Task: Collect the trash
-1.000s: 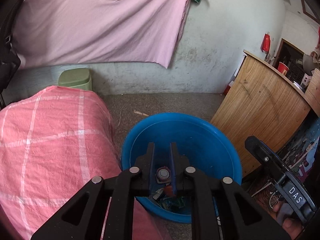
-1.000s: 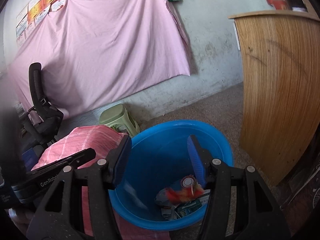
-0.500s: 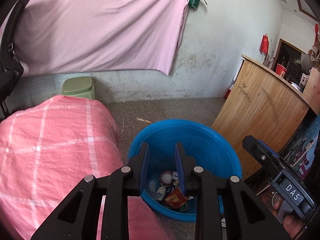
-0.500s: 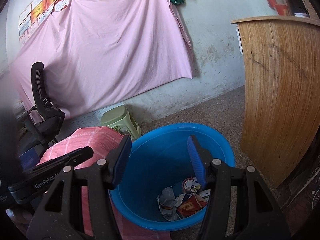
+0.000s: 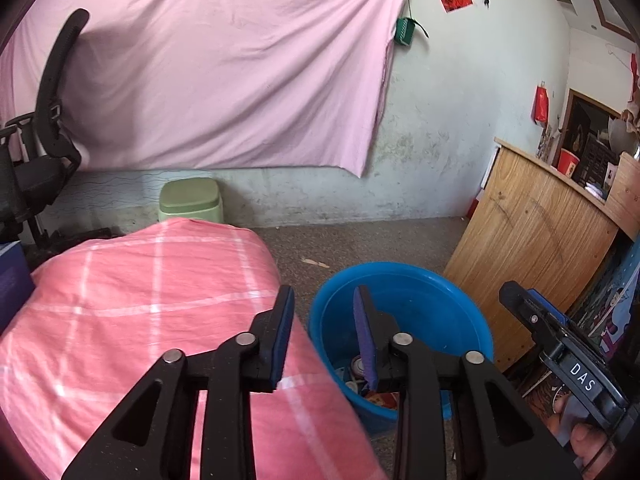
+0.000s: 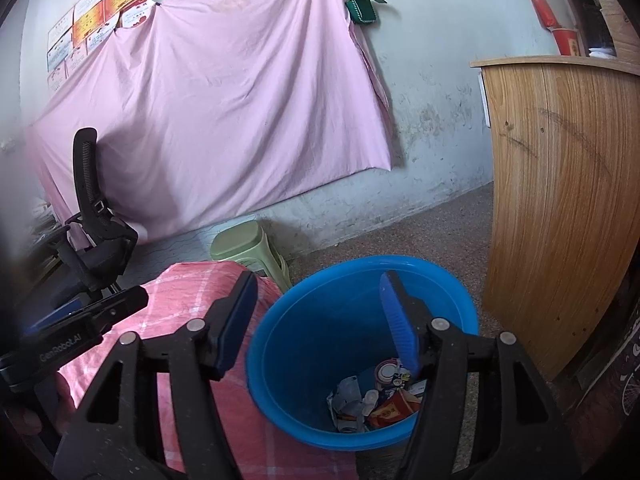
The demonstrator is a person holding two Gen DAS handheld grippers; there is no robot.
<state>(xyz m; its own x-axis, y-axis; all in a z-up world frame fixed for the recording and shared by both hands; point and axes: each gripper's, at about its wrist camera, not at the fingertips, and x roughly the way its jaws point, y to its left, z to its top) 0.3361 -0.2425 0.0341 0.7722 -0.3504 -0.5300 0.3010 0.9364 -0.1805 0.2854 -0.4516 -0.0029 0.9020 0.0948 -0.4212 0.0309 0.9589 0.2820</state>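
right wrist view shows the trash (image 6: 376, 400) lying in the blue basin (image 6: 320, 344), and with the right gripper (image 6: 320, 320) and left gripper (image 5: 324, 328) both empty, jaws opening, best lift clear of the rim before seeking more.

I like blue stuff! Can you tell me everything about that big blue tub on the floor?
The blue tub is a round, smooth basin that looks like plastic, with a rolled rim and deep sloping walls. It stands upright on the speckled floor, between the pink checked cloth and the wooden counter. The cloth's edge seems to touch its side. At its bottom lies a small heap of trash: crumpled wrappers, a red packet and a round lid. Most of the inside is bare.
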